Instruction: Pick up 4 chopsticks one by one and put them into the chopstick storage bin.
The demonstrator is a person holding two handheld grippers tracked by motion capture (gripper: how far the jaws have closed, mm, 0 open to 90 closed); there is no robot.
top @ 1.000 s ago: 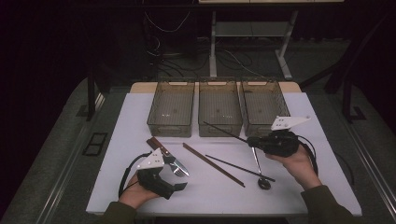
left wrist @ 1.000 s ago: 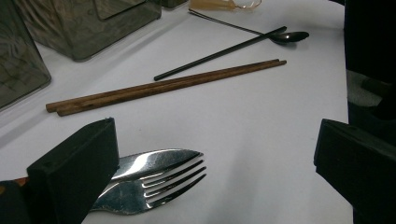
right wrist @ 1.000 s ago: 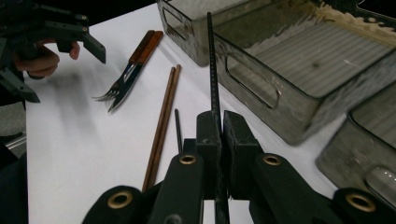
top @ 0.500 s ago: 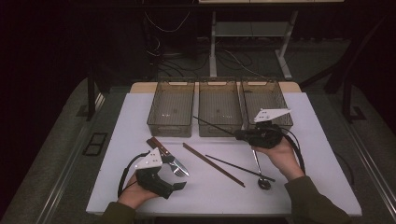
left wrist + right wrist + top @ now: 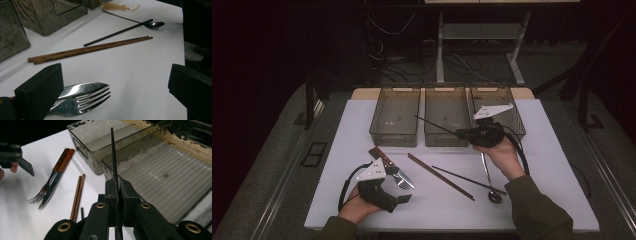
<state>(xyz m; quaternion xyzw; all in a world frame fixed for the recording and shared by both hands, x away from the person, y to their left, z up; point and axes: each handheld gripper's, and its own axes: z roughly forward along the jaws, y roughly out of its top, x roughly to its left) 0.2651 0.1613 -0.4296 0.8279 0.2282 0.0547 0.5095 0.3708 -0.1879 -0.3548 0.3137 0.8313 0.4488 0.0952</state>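
While your right gripper (image 5: pixel 117 192) clamps a thin black chopstick (image 5: pixel 113 157), its tip hangs over the middle bin (image 5: pixel 447 120).
Your left gripper (image 5: pixel 112 85) gapes wide; one jaw hides the fork (image 5: pixel 82 98) handle, and the far spoon (image 5: pixel 154 24) is hard to make out.

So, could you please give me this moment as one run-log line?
right gripper: shut on thin black chopstick | position: above middle smoked-plastic bin | left gripper: open beside steel fork
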